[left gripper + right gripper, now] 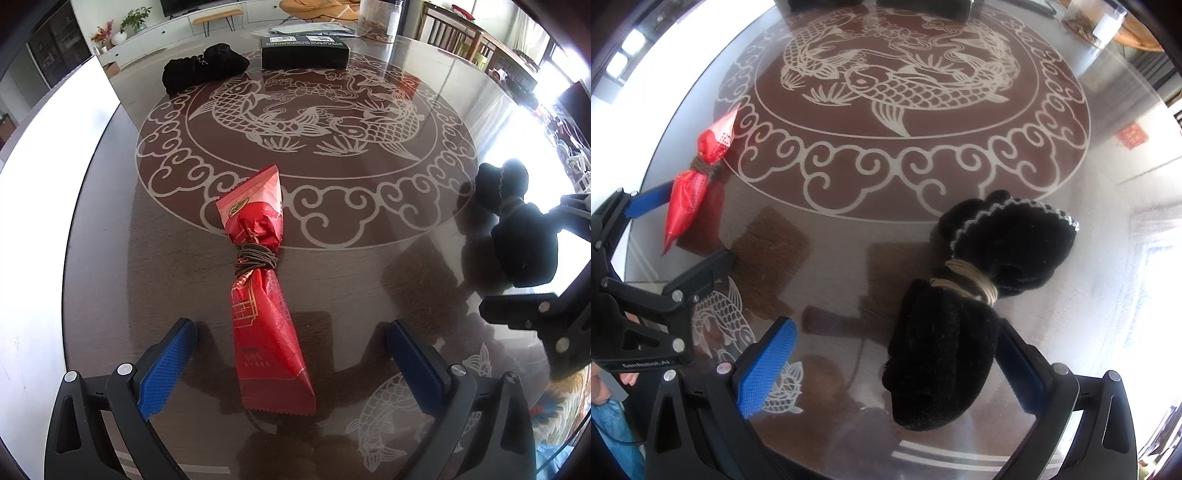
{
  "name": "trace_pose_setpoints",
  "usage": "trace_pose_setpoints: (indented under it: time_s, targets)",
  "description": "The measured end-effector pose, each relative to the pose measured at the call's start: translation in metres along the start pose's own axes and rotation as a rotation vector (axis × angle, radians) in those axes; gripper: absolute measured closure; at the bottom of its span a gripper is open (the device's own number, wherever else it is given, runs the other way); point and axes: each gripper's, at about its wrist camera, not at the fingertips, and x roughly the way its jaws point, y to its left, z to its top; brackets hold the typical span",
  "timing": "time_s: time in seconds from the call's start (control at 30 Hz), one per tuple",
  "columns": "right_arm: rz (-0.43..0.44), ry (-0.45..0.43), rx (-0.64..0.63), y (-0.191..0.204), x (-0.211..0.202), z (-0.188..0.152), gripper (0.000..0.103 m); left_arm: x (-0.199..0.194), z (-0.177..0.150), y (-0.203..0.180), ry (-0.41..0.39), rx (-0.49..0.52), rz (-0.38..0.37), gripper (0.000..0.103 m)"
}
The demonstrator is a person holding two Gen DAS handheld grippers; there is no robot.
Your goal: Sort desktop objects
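Note:
A red snack packet (264, 295), cinched at its middle by a brown cord, lies on the glass table; its near end sits between the blue pads of my open left gripper (291, 363), touching neither. In the right wrist view the same red packet (696, 177) lies far left. A black velvet bundle (964, 314), tied with a tan cord and trimmed with beads, lies between the fingers of my open right gripper (899, 369), against the right finger. From the left wrist view this black bundle (517, 229) sits at the right, next to the right gripper's frame (546, 321).
A round glass table (369, 258) with a white fish pattern carries everything. At its far side lie another black bundle (205, 66), a dark box (304, 51) and a clear jar (380, 18). A person's hand and jeans (609, 417) show at lower left.

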Motion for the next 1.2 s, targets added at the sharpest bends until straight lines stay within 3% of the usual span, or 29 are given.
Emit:
trace_pose_setpoints:
  time_s: [0.2, 0.47, 0.5, 0.57, 0.63, 0.8, 0.83, 0.87, 0.9, 0.93, 1.0, 1.2]
  targets:
    - [0.126, 0.098, 0.142, -0.021, -0.013, 0.022, 0.000, 0.002, 0.008, 0.012, 0.079, 0.017, -0.003, 0.000]
    - [0.076, 0.089, 0.114, -0.012, -0.026, 0.025, 0.001, 0.001, 0.011, 0.024, 0.102, 0.012, -0.012, 0.000]
    - [0.068, 0.080, 0.115, -0.014, -0.027, 0.025, 0.004, 0.001, 0.013, 0.028, 0.101, -0.007, -0.018, 0.001]
    - [0.067, 0.068, 0.116, -0.019, -0.028, 0.025, 0.026, 0.002, 0.019, 0.042, 0.096, -0.055, -0.023, 0.003]
    - [0.074, 0.054, 0.107, -0.021, -0.033, 0.024, 0.033, 0.000, 0.025, 0.047, 0.088, -0.082, -0.023, 0.013]
    - [0.059, 0.043, 0.076, -0.021, -0.045, 0.022, 0.041, -0.003, 0.033, 0.041, 0.073, -0.074, -0.027, 0.026]
    - [0.055, 0.038, 0.073, -0.022, -0.048, 0.022, 0.048, -0.003, 0.035, 0.038, 0.068, -0.062, -0.008, 0.034]
    - [0.051, 0.030, 0.067, -0.022, -0.051, 0.022, 0.063, -0.004, 0.037, 0.035, 0.059, -0.049, 0.016, 0.039]
    - [0.060, 0.024, 0.067, -0.027, -0.052, 0.017, 0.073, -0.006, 0.040, 0.035, 0.044, -0.049, 0.009, 0.057]
    - [0.069, 0.020, 0.073, -0.030, -0.055, 0.017, 0.074, -0.008, 0.042, 0.035, 0.034, -0.056, -0.003, 0.082]
    - [0.078, 0.011, 0.077, -0.034, -0.061, 0.016, 0.074, -0.012, 0.044, 0.038, 0.023, -0.085, -0.040, 0.081]
    - [0.127, -0.015, 0.065, -0.035, -0.100, 0.013, 0.075, -0.044, 0.037, 0.050, -0.051, -0.116, -0.039, 0.081]
